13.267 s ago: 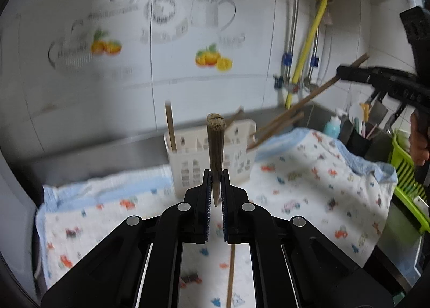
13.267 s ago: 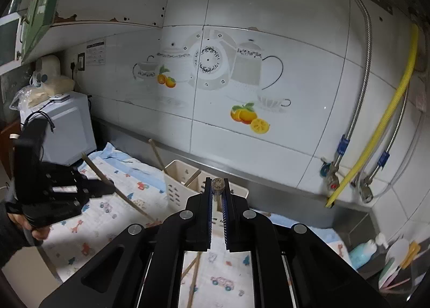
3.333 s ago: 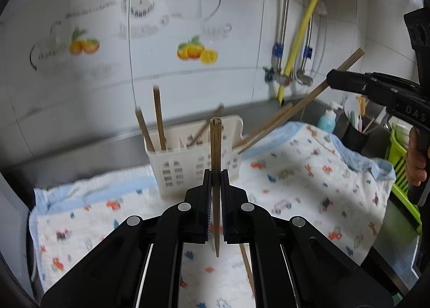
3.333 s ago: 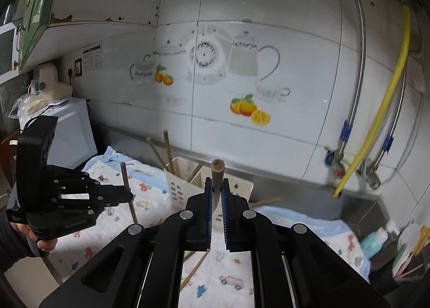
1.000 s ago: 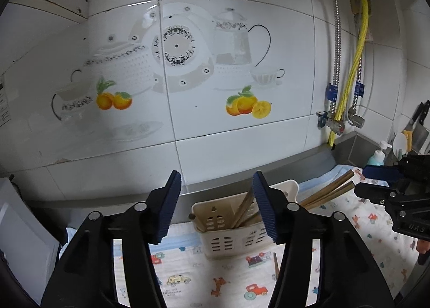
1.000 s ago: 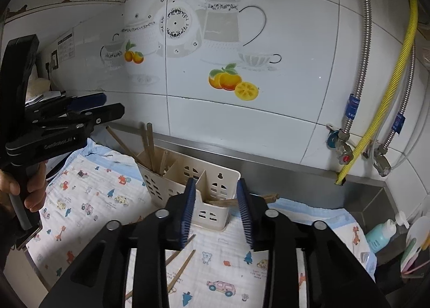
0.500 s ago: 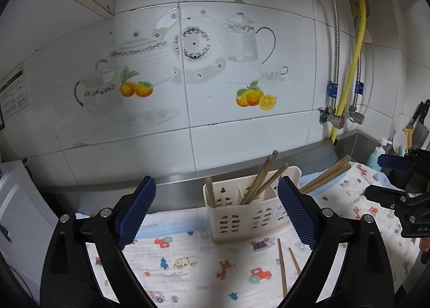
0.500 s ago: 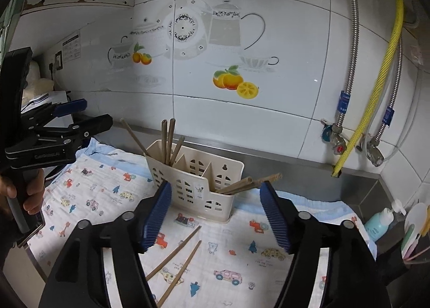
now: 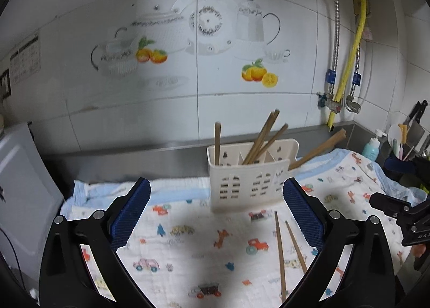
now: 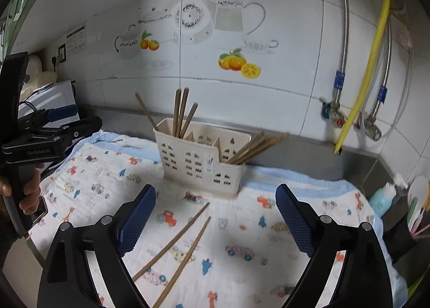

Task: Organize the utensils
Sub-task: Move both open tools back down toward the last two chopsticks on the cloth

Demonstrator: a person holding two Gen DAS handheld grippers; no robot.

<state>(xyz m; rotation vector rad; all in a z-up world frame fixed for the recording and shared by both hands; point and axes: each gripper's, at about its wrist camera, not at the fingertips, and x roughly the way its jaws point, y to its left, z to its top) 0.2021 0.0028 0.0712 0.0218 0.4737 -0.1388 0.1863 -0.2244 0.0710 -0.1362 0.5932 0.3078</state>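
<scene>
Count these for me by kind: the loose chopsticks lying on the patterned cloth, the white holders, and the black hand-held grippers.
Loose chopsticks: 2
Utensil holder: 1
Grippers: 2, the left gripper and the right gripper, both with jaws opening and nothing between them
Total: 5

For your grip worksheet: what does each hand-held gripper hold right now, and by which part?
Nothing. The left hand-held gripper and right hand-held gripper are both opening, with nothing between their jaws.

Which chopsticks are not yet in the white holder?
The two chopsticks lying flat on the printed cloth before the holder; the others stand inside.
</scene>
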